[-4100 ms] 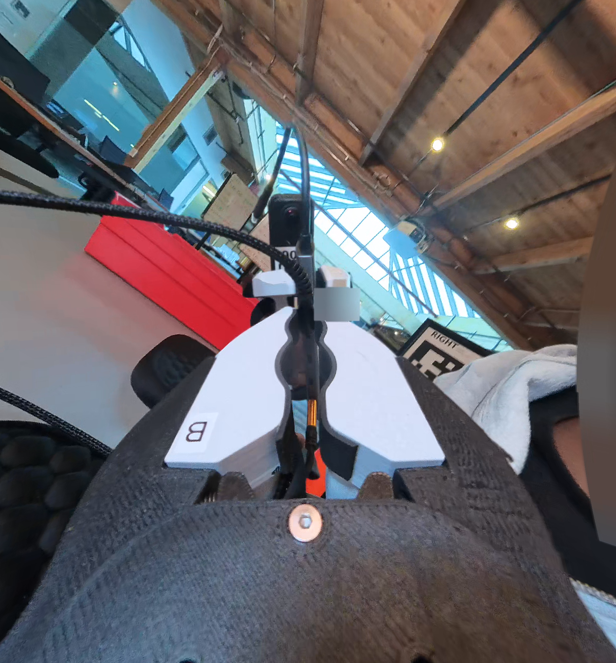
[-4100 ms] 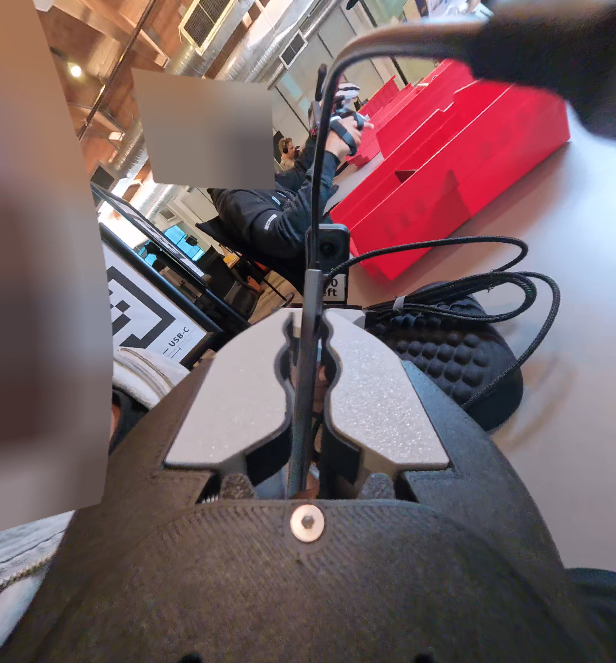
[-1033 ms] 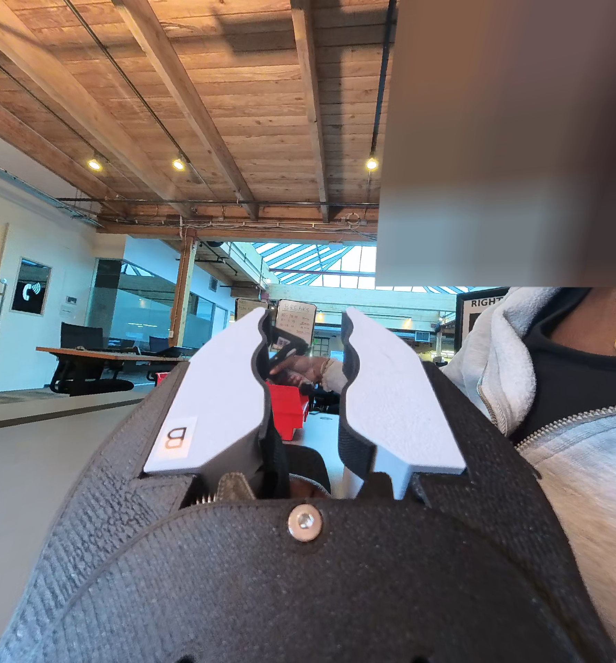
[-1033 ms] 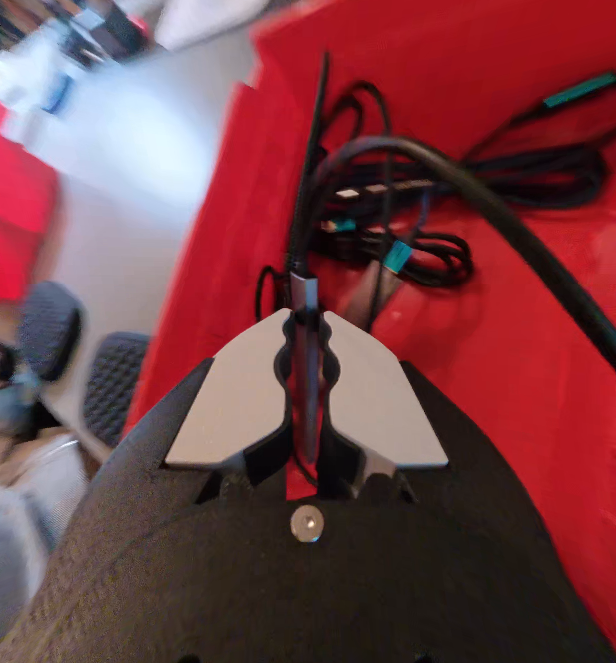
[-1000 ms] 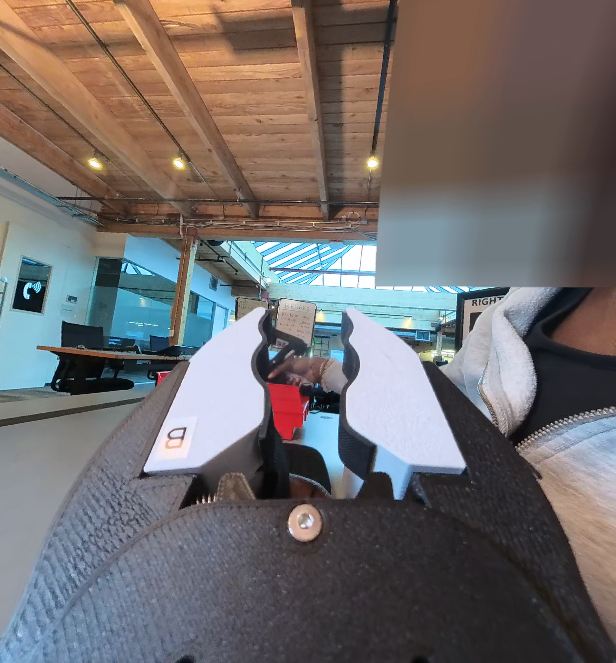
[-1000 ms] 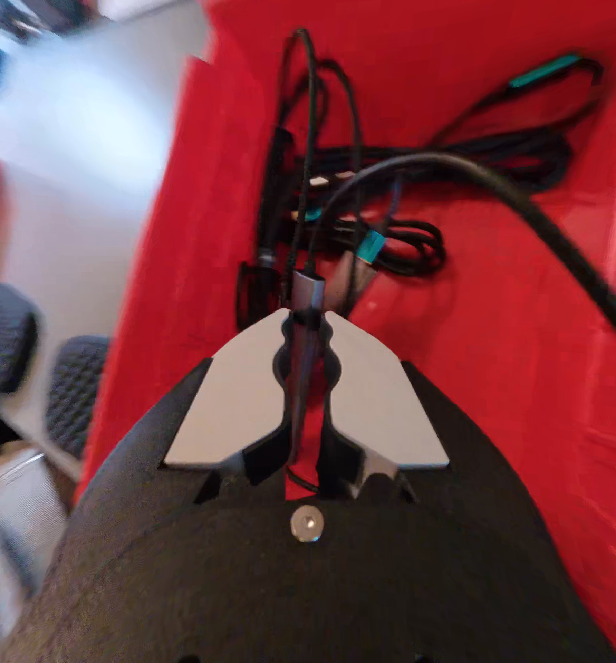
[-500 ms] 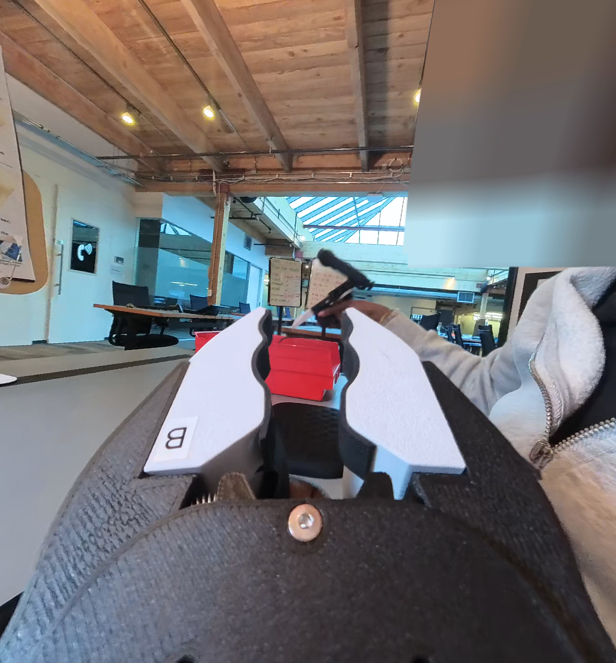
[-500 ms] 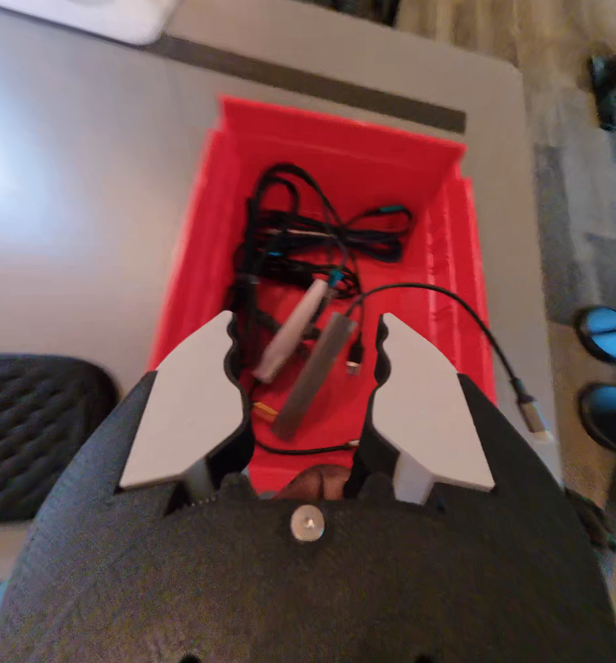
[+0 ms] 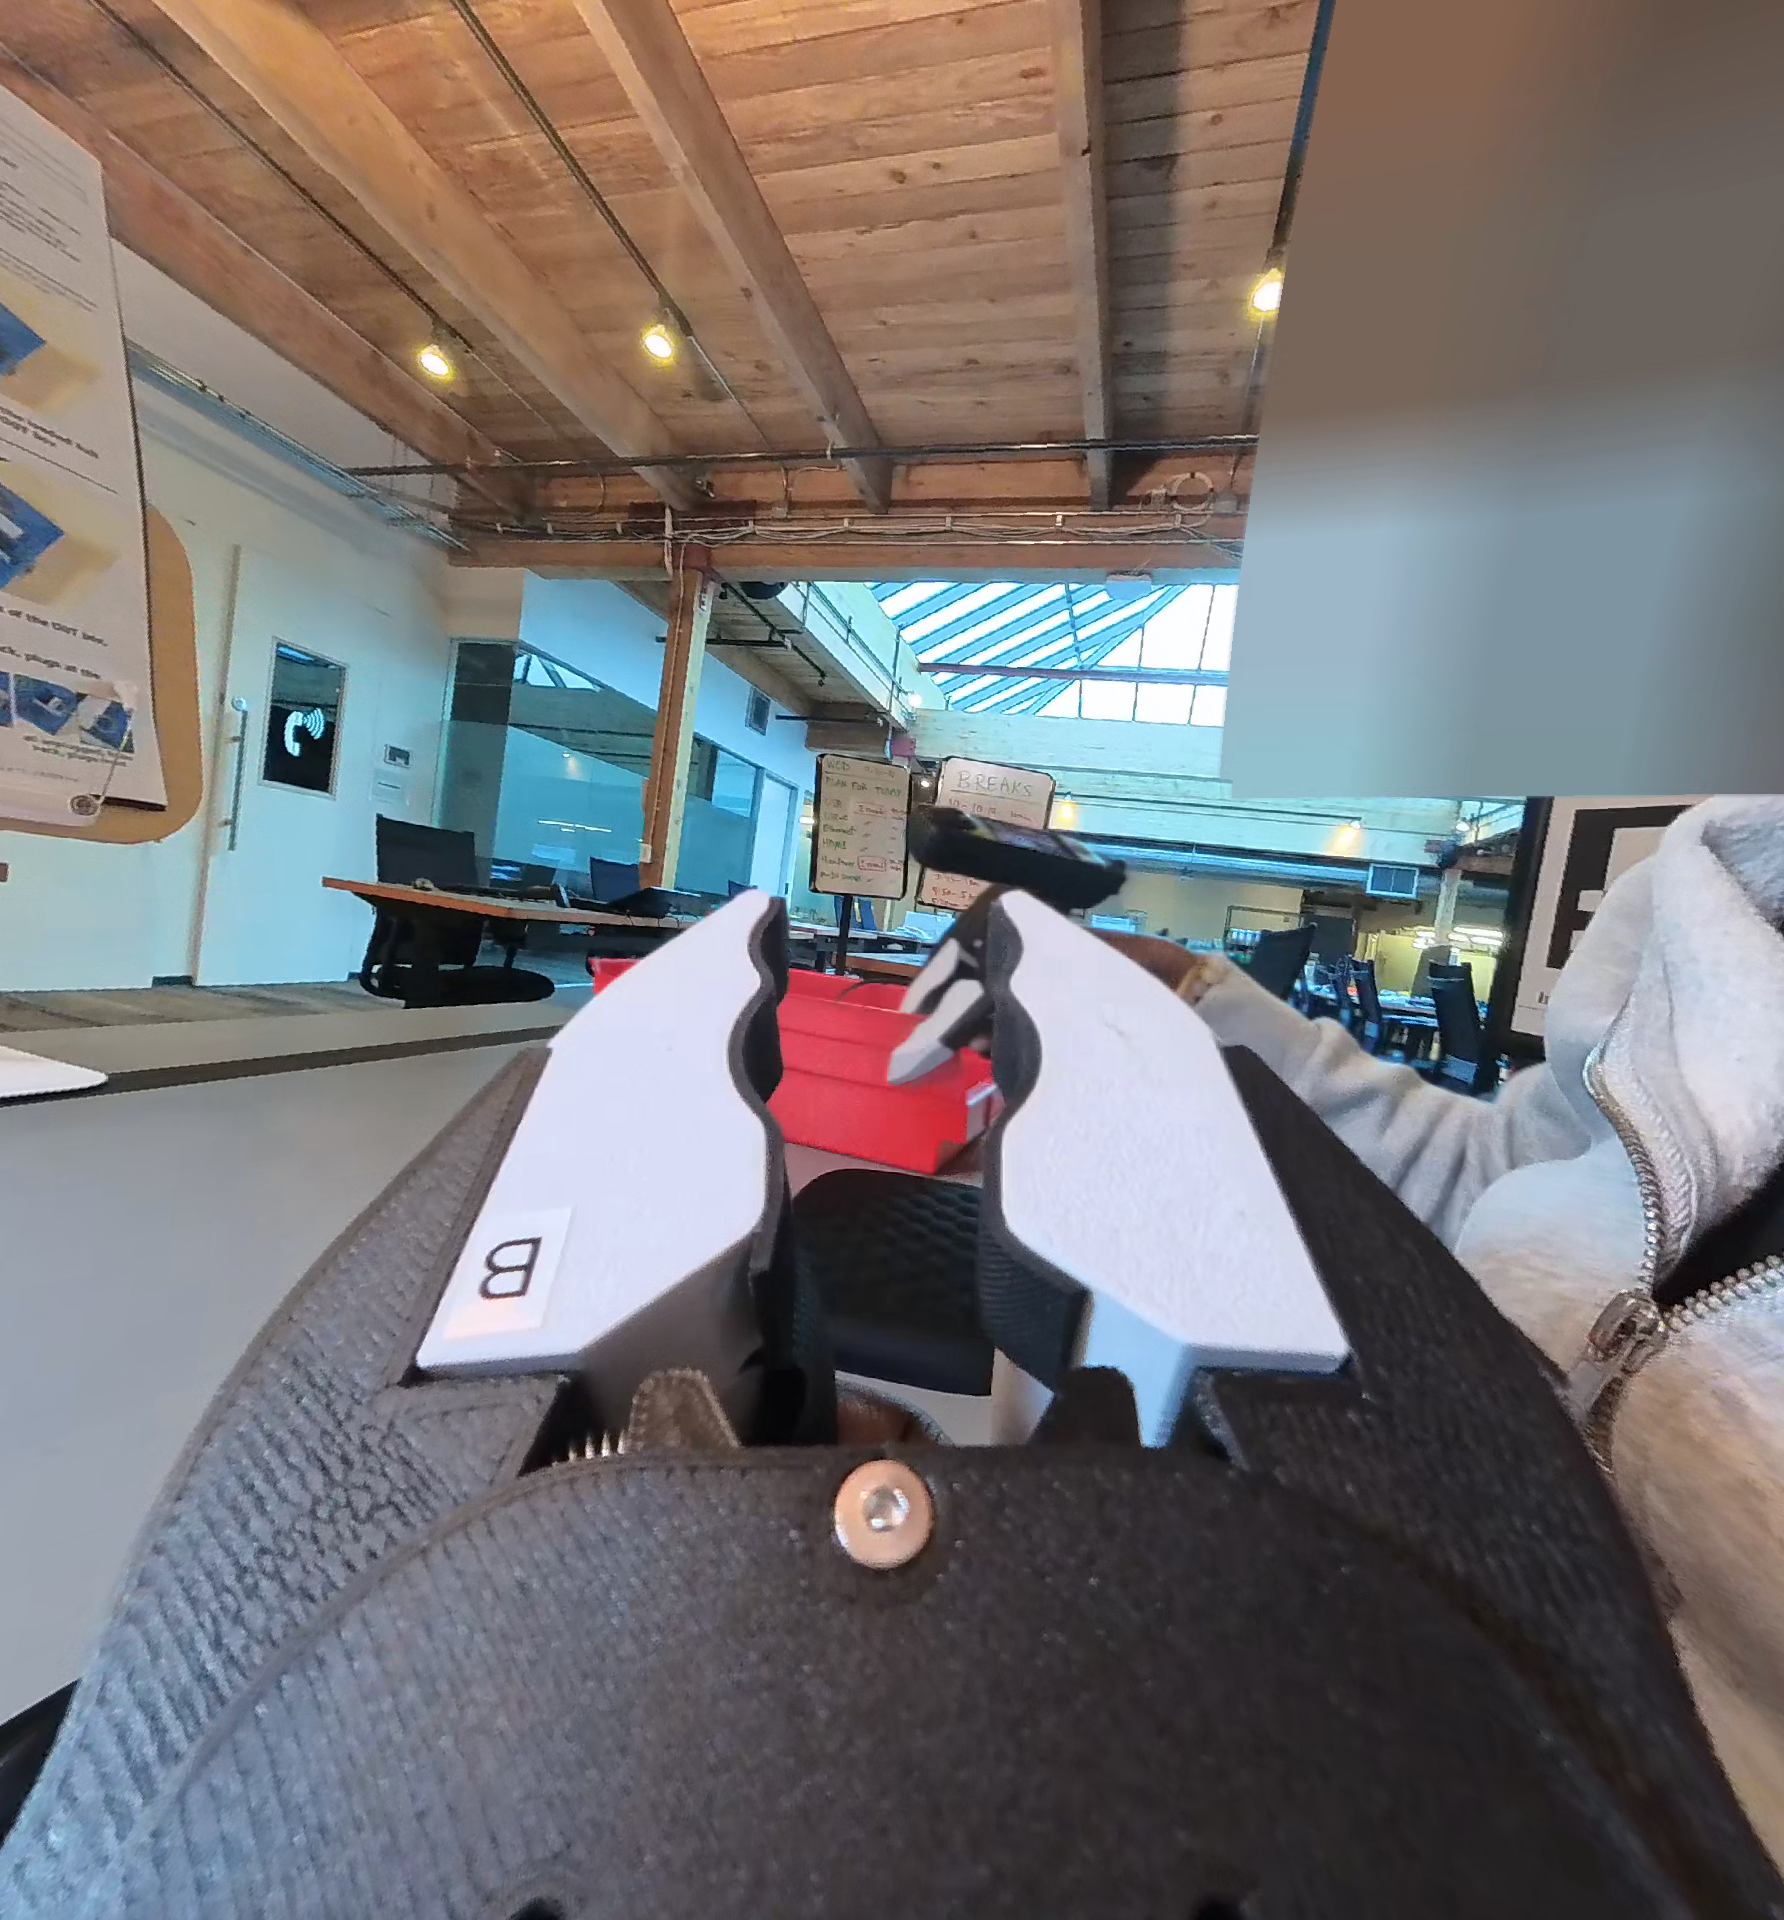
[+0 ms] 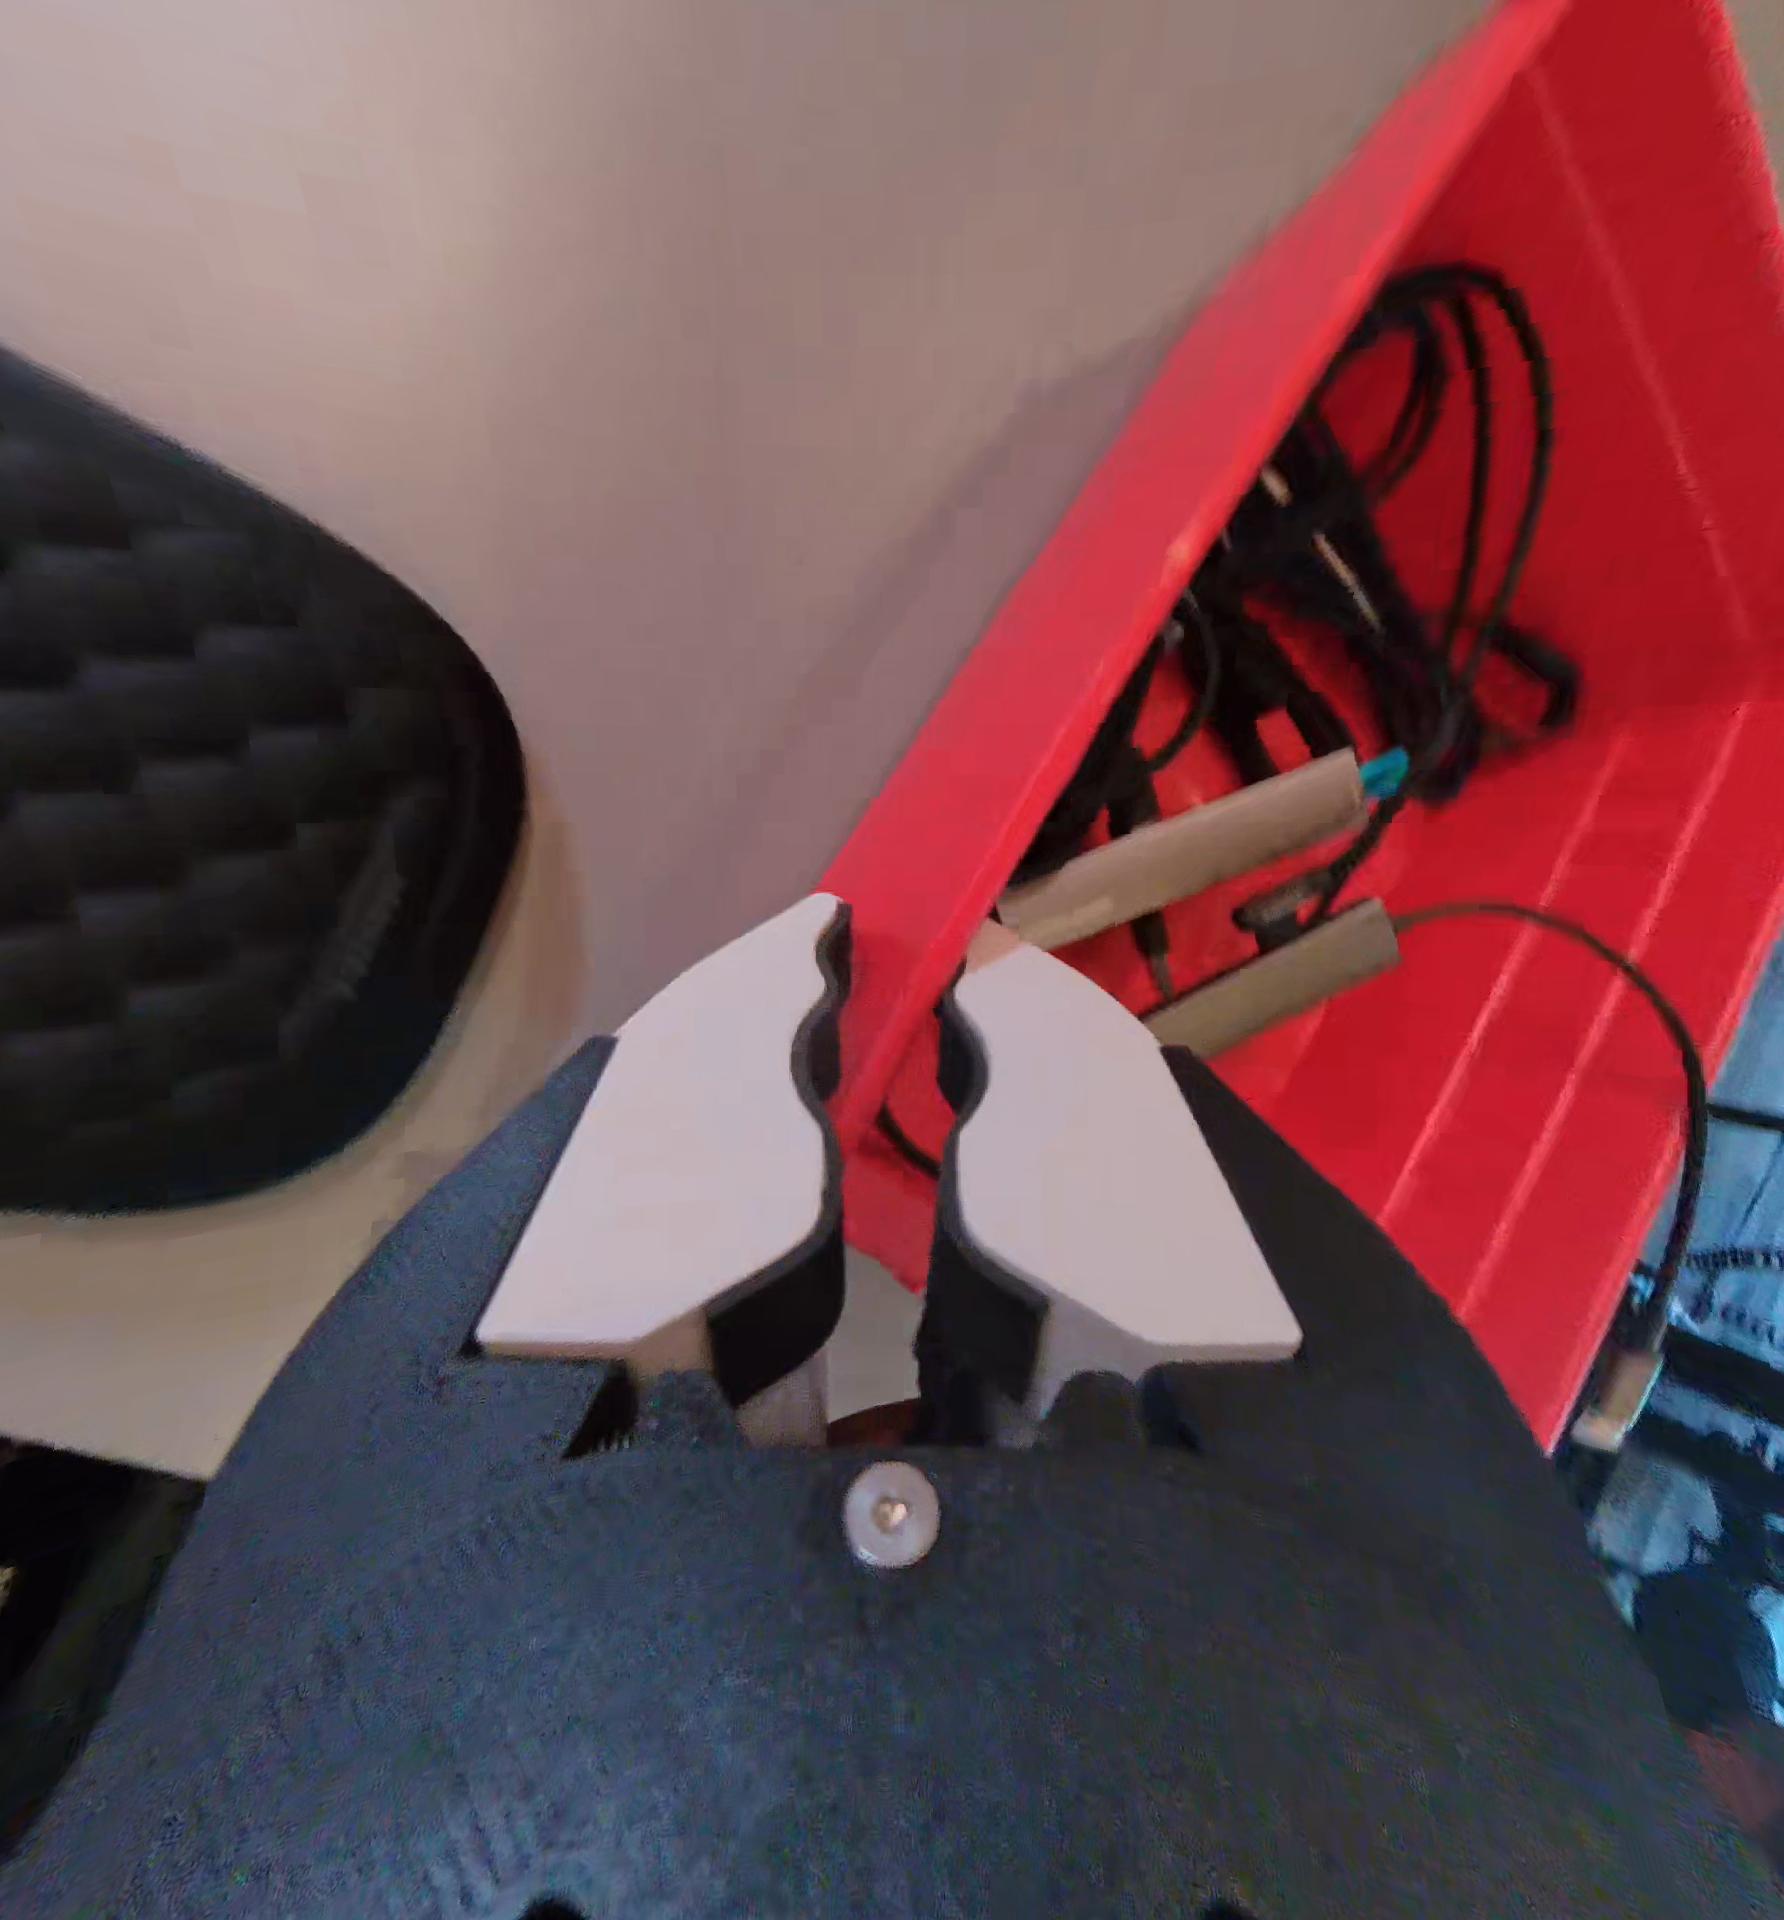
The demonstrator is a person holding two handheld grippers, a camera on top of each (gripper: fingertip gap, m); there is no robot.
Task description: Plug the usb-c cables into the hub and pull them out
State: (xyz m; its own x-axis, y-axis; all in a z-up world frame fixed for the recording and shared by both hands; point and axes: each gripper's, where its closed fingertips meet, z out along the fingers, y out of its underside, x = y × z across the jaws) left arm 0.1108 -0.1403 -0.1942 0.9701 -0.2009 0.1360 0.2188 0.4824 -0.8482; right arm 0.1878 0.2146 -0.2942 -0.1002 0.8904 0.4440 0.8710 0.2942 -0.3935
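From the left wrist view, the left gripper (image 9: 883, 940) lies low over the grey tabletop (image 9: 140, 1226) and looks almost level across the room. Its jaws stand apart with a clear gap between them, and nothing is between them. Through this gap a red bin (image 9: 867, 1081) is visible on the tabletop, farther ahead. Above the bin the right gripper (image 9: 945, 1023) is seen, held by a person's hand in a light grey sleeve (image 9: 1387, 1081), with its pale fingers tilted downward toward the bin. Just in front of the left jaws a black textured pad (image 9: 888, 1268) lies on the tabletop. A person in a grey zip hoodie (image 9: 1698, 1351) fills the right side of this view.

From the right wrist view, the picture is somewhat blurred. The right gripper (image 10: 893, 940) looks down at the near left wall of the red bin (image 10: 1553, 1039). Its jaws are a little apart, with a narrow gap, and they hold nothing. Inside the bin lie two grey bar-shaped hubs (image 10: 1179, 862), side by side and slanted, and behind them a tangle of black cables (image 10: 1439, 540), one with a teal connector (image 10: 1381, 805) close to the end of the farther hub. One thin black cable (image 10: 1636, 997) runs from the nearer hub over the right wall of the bin and hangs outside. I cannot tell whether the other cables are plugged into a hub. On the left, the black textured pad (image 10: 161, 790) lies on the tabletop (image 10: 659, 312), apart from the bin.
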